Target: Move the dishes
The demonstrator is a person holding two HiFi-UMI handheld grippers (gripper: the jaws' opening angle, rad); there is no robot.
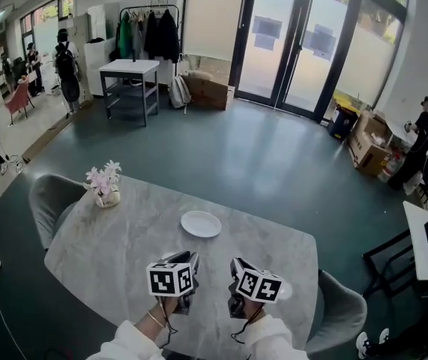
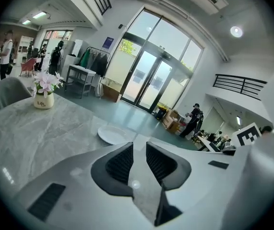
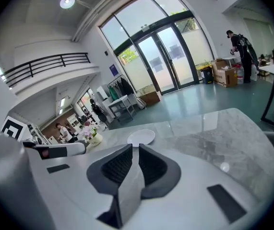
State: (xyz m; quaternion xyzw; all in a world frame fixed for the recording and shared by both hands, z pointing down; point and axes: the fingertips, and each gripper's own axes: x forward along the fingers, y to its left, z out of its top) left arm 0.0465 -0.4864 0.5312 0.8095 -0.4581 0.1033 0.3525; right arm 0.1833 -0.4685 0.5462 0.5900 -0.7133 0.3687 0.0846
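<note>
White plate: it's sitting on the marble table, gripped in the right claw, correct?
No, it is not gripped. The white plate sits on the marble table, apart from the right claw, whose jaws have nothing between them, as the right gripper view shows.

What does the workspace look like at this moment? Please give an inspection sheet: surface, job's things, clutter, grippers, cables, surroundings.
Surface: grey marbled table, no spills seen.
Job's things: one white plate, empty, near the table's middle.
Clutter: flower vase at the far left corner.
Grippers: left gripper and right gripper over the near edge, jaws narrowly apart, nothing between them.
Cables: a thin cable hangs under each gripper.
Surroundings: chairs at both table ends, glass doors, cardboard boxes, people standing at both sides.
</note>
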